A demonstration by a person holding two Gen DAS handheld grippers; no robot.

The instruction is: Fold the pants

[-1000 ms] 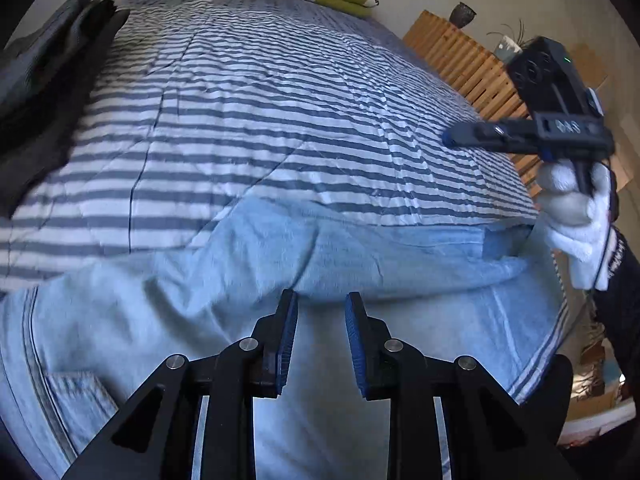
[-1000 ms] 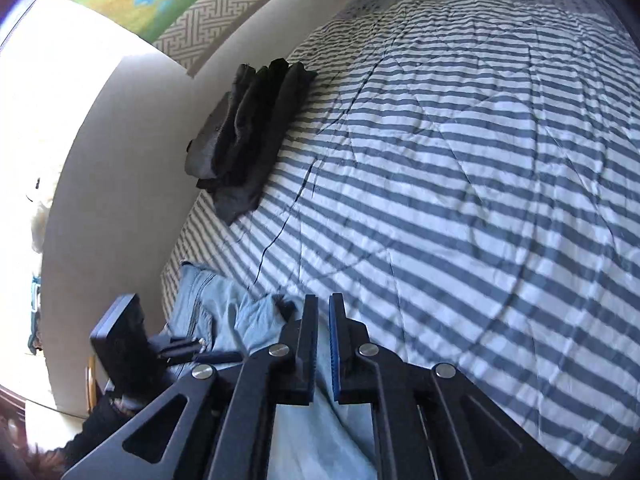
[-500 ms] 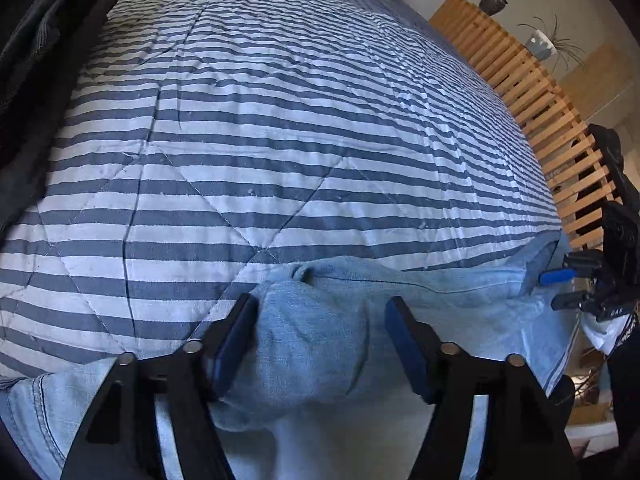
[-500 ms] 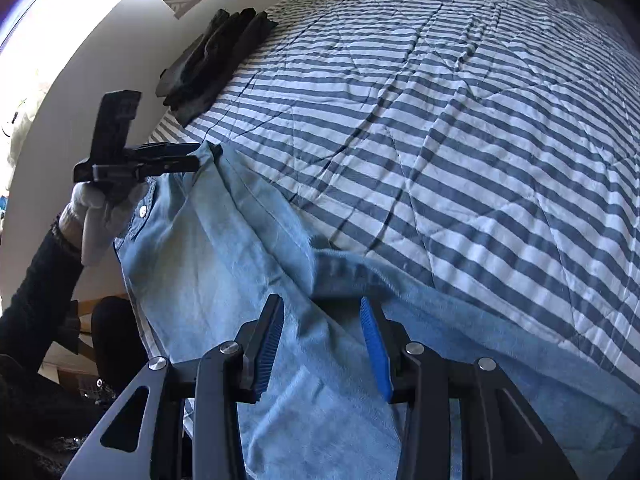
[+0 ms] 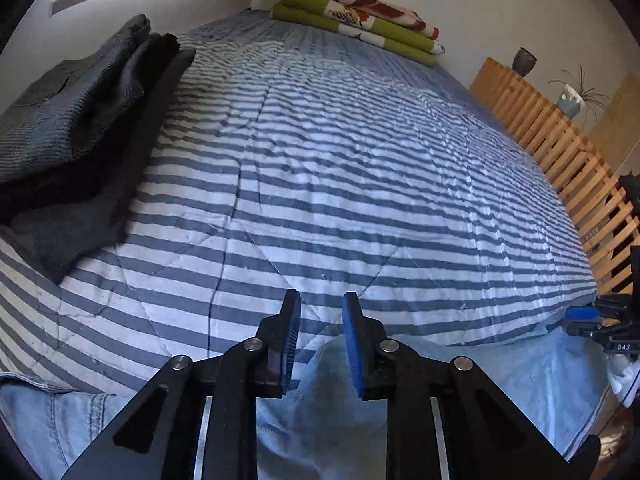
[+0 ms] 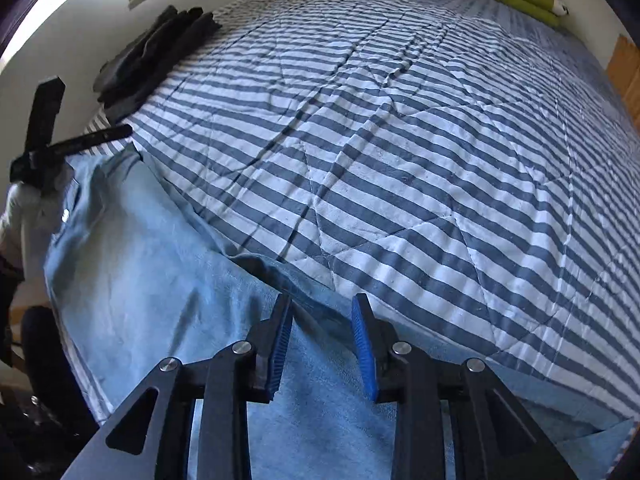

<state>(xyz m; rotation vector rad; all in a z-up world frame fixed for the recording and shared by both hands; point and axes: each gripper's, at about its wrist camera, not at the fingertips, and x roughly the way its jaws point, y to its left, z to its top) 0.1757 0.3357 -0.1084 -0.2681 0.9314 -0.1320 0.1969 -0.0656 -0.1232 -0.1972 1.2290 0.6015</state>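
Light blue jeans (image 5: 500, 380) lie stretched along the near edge of the striped bed quilt (image 5: 360, 200). My left gripper (image 5: 320, 320) is closing at the waist end, and a raised hump of denim fills the gap between the lower part of its pads. It shows in the right wrist view as black fingers (image 6: 96, 138) over the waist corner. My right gripper (image 6: 322, 340) points down at the jeans (image 6: 140, 280). Its jaws are closing, and the dark fold edge runs between the pads without being pinched. Its blue tips (image 5: 576, 320) show at the far right.
A stack of dark folded clothes (image 5: 72, 120) sits at the bed's left side, seen also from the right wrist (image 6: 156, 52). Green and red folded blankets (image 5: 360, 20) lie at the far end. A wooden slatted frame (image 5: 560, 152) runs along the right, with a vase and a plant behind.
The left jaws went from wide apart to narrow around the denim hump, and that view tipped up the bed. The right gripper swung down over the jeans; its jaws opened, then narrowed slightly.
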